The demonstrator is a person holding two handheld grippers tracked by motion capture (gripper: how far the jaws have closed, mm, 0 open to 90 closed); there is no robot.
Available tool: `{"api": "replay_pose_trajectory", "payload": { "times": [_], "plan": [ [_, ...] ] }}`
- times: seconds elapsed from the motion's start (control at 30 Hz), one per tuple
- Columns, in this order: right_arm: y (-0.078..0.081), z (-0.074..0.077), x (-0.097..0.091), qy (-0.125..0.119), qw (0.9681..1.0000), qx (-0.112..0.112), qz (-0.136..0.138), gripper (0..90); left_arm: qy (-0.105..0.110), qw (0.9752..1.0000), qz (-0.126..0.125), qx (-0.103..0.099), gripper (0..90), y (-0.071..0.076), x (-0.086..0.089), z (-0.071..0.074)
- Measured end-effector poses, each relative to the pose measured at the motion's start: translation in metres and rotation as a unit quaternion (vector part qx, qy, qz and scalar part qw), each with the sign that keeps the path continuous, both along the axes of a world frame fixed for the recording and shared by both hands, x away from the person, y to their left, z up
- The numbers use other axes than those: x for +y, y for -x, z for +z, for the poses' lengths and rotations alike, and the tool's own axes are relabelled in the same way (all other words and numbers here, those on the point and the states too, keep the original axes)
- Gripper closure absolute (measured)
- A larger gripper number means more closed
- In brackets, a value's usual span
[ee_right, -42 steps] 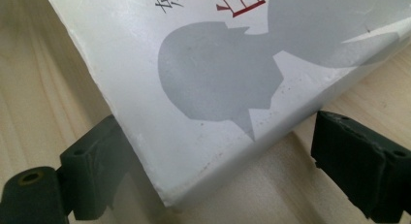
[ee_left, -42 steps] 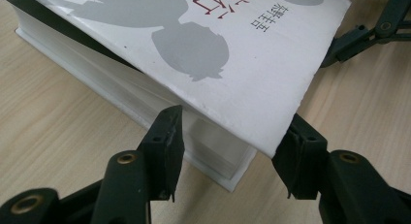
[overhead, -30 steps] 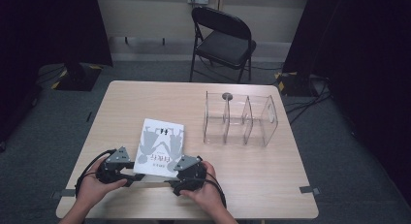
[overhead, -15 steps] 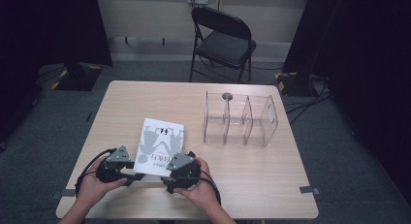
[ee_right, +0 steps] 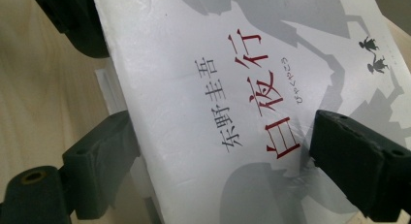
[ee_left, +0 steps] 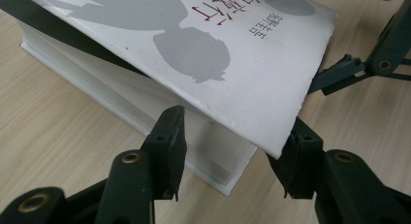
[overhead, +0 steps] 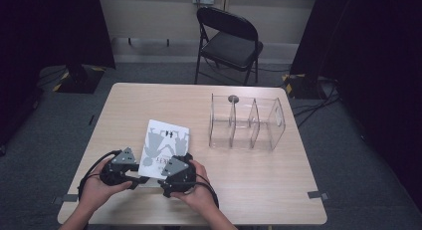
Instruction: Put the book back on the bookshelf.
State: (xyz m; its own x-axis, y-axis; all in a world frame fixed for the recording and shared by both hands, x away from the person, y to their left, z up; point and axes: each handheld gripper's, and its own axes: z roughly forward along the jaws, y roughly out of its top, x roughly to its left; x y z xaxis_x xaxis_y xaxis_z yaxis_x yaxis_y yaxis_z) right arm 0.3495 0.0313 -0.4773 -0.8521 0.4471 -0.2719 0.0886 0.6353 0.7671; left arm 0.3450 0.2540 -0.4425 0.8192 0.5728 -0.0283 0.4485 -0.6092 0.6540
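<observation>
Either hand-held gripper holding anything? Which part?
The left hand-held gripper straddles the near corner of the book; the right straddles its lifted front cover. A firm grip cannot be told.

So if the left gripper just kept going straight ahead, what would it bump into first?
Most likely the book. The left gripper points at its near corner, one jaw beside the page block, the other at the edge of the lifted cover. Whether they already touch it is hard to tell.

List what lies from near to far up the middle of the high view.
Right gripper → white paperback book with grey silhouettes → far edge of the light wooden table → black folding chair → beige wall.
</observation>
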Motion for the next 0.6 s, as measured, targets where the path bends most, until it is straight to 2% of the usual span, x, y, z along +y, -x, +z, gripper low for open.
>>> {"api": "replay_pose_trajectory", "payload": {
  "times": [0.07,0.13,0.2,0.3,0.33,0.43,0.47,0.5,0.53,0.57,0.6],
  "plan": [
    [0.000,-0.001,0.001,0.001,1.0000,-0.005,-0.004,9.7,0.004,1.0000,0.007,0.001,50.3,0.001,-0.002,0.001],
    [0.001,-0.002,0.002,0.002,0.9999,-0.013,-0.010,10.3,0.001,1.0000,0.001,0.000,50.3,0.000,-0.002,0.002],
    [0.003,-0.002,0.002,0.018,0.9994,-0.027,-0.012,14.5,0.002,1.0000,0.001,0.000,50.3,0.000,-0.002,0.002],
    [0.002,-0.002,0.001,0.011,0.9996,-0.024,-0.011,15.1,0.011,0.9999,0.008,0.002,50.3,0.000,-0.002,0.001],
    [0.002,-0.002,0.001,0.014,0.9994,-0.029,-0.006,16.0,-0.001,1.0000,0.000,0.003,50.3,0.000,-0.002,0.001],
    [0.002,-0.003,0.000,0.014,0.9995,-0.028,-0.006,16.7,-0.002,1.0000,0.000,0.003,50.3,-0.001,-0.001,0.000],
    [0.002,-0.003,-0.002,0.008,0.9996,-0.027,-0.007,18.8,0.009,0.9999,0.004,0.004,49.7,0.000,-0.001,-0.004],
    [0.002,-0.003,-0.002,0.008,0.9996,-0.027,-0.007,18.8,0.009,0.9999,0.004,0.004,45.9,0.000,-0.001,-0.004],
    [0.002,-0.003,-0.003,0.006,0.9995,-0.029,-0.009,20.2,0.016,0.9998,0.004,0.008,45.9,0.001,-0.002,-0.007],
    [0.001,-0.001,-0.004,0.014,0.9995,-0.029,-0.004,23.8,0.004,1.0000,-0.006,0.006,37.0,0.003,-0.002,-0.011],
    [0.002,0.000,-0.005,0.017,0.9993,-0.032,-0.004,25.6,-0.003,1.0000,-0.006,0.002,35.0,0.004,-0.002,-0.012]
  ]
}}
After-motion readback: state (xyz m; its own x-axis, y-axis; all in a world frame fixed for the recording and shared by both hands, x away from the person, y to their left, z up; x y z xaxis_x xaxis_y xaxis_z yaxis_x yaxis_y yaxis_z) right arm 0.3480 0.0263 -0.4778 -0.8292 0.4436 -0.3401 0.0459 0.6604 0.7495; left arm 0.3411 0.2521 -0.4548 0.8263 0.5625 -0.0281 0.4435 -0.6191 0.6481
